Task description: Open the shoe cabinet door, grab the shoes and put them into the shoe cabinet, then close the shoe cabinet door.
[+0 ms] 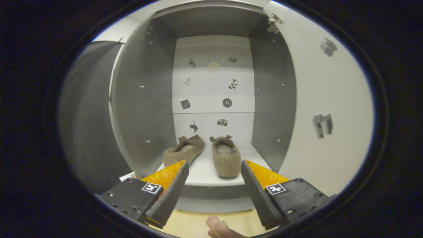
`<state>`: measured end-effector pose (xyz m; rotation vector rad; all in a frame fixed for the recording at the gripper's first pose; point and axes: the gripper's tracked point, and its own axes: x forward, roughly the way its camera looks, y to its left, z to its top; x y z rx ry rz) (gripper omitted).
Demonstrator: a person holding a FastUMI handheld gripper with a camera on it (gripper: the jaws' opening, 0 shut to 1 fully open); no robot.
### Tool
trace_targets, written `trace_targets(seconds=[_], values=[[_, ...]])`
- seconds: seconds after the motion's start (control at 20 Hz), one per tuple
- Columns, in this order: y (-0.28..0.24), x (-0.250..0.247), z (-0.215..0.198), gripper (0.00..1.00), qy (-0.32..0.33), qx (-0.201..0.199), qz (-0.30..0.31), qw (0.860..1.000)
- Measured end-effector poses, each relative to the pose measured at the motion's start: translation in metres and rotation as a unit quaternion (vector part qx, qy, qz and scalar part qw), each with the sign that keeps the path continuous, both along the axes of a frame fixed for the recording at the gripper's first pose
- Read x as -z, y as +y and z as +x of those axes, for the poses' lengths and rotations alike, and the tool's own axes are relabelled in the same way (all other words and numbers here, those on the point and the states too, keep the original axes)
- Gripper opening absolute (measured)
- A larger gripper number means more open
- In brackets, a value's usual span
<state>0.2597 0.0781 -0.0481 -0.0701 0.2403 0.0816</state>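
Tan, fleecy shoes sit side by side on the bottom shelf (205,175) of the shoe cabinet (145,99), the left shoe (183,152) angled and the right shoe (226,160) straight, apparently already stowed, while the gripper (214,175) hangs just in front with its fingers spread wide and holding nothing. The door (327,99) stands swung open to the right, seemingly awaiting closing. Small dark stickers on the back panel are too blurred to identify, and only a fingertip (218,228) of the person shows below.
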Motion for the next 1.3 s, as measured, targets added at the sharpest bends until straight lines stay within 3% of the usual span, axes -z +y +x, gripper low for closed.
trace_targets(seconds=[0.25, 0.4, 0.85, 1.1, 1.3], values=[[0.003, 0.018, -0.115, 1.0, -0.025, -0.027, -0.03, 0.999], [-0.012, 0.025, -0.178, 1.0, -0.049, -0.009, -0.047, 0.998], [-0.075, -0.001, -0.376, 1.0, -0.076, -0.02, 0.009, 0.997], [-0.145, -0.037, -0.44, 1.0, -0.112, 0.006, 0.027, 0.993], [-0.21, -0.063, -0.456, 1.0, -0.13, 0.027, 0.042, 0.99]])
